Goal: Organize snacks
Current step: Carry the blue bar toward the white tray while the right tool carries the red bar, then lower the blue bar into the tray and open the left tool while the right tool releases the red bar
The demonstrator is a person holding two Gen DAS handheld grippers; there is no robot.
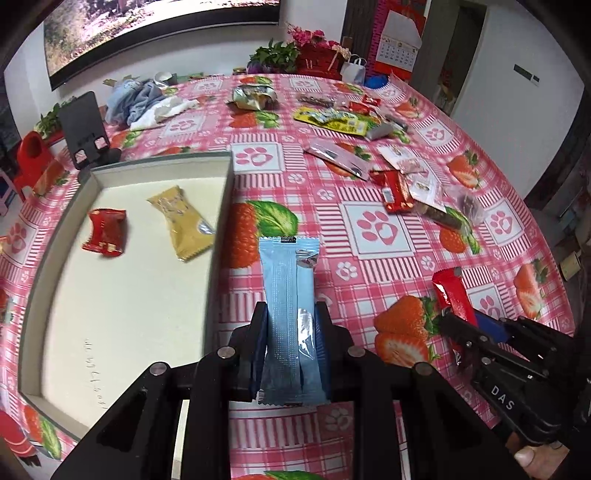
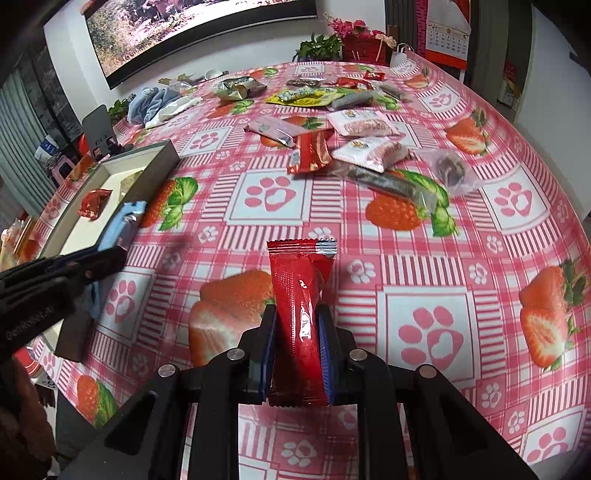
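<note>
Left wrist view: looks forward along the left claw (image 1: 291, 325), low over the worktop (image 1: 369, 266), facing its far edge and the wall picture (image 1: 159, 33). The tray (image 1: 221, 192) sits close at left; the right claw (image 1: 454, 321) enters low right.

Right wrist view: same heading, set further right and just as near. The left claw (image 2: 118, 254) enters at left. Both views share the tray, the loose snack pile (image 2: 332, 147) and the far wall.

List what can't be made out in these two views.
- Box: near end cut off behind the left tongs in the left wrist view.
- Blue packet and red packet: print too small to read in either view.
- Yellow packet: mostly hidden by the box wall in the right wrist view.
</note>
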